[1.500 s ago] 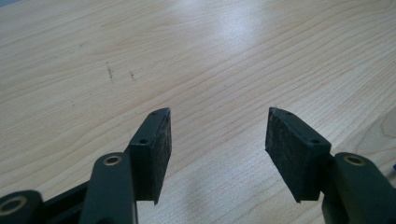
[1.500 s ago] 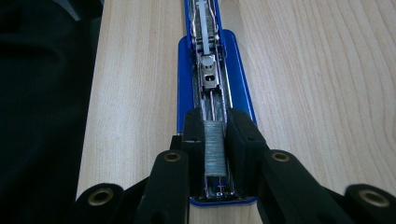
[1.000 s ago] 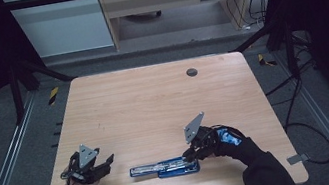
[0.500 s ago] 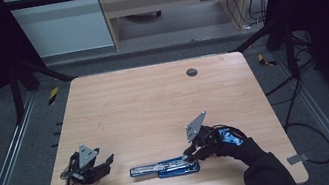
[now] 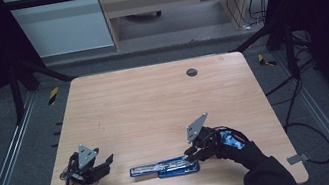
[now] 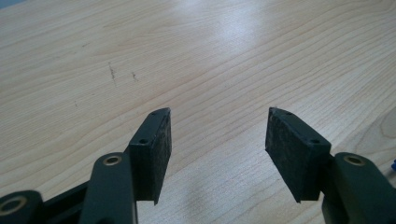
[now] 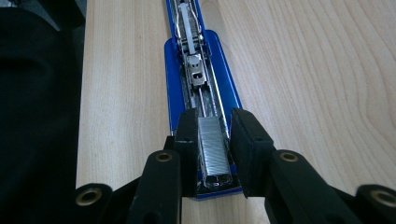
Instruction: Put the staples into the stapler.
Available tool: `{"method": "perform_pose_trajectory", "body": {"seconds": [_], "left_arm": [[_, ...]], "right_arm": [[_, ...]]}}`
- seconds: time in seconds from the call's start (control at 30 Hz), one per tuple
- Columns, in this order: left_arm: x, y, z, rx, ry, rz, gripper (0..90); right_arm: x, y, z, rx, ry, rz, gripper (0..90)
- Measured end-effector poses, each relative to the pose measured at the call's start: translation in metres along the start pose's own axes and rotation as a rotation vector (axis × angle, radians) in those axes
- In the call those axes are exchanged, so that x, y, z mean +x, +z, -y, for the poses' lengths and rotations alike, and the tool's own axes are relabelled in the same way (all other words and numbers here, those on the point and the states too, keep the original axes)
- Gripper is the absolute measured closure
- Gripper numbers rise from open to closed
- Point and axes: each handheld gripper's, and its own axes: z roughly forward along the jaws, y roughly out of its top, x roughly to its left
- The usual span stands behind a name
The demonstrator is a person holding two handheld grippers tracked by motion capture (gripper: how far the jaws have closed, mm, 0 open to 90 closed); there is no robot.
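Note:
A blue stapler (image 5: 162, 167) lies swung open and flat near the table's front edge, its metal magazine facing up. My right gripper (image 5: 190, 153) is at its right end. In the right gripper view a silver staple strip (image 7: 214, 154) sits in the magazine of the stapler (image 7: 229, 88). The right gripper (image 7: 214, 116) straddles that strip closely, with a thin gap on the right side. Its jaws have just been closing, with the strip between them. My left gripper (image 5: 107, 162) rests at the front left, open over bare wood (image 6: 217, 121), nothing between its pads.
The wooden table (image 5: 154, 104) has a dark round grommet (image 5: 191, 72) at the back. A black sleeve (image 7: 37, 116) lies along the table's front edge beside the stapler. Metal floor rails run along both sides of the table.

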Motion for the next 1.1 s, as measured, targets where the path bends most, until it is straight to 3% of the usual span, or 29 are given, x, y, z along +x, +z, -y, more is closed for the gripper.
{"method": "perform_pose_trajectory", "body": {"seconds": [0.2,0.7,0.97,1.1], "left_arm": [[0.0,0.0007,0.0001,0.005,0.001,0.001,40.5],[-0.0002,0.0013,0.0001,0.007,0.003,0.0,40.5],[-0.0002,0.0012,0.0001,0.007,0.003,0.0,40.5],[-0.0002,0.0008,0.0001,0.006,0.002,0.0,40.5]], "right_arm": [[-0.0007,0.0034,0.0003,0.018,-0.003,-0.003,76.3],[-0.0019,0.0009,0.0005,-0.004,-0.031,-0.021,77.9],[-0.0024,0.0033,0.0018,0.009,-0.026,-0.021,76.5],[-0.0024,0.003,0.0021,0.009,-0.018,-0.005,69.6]]}}
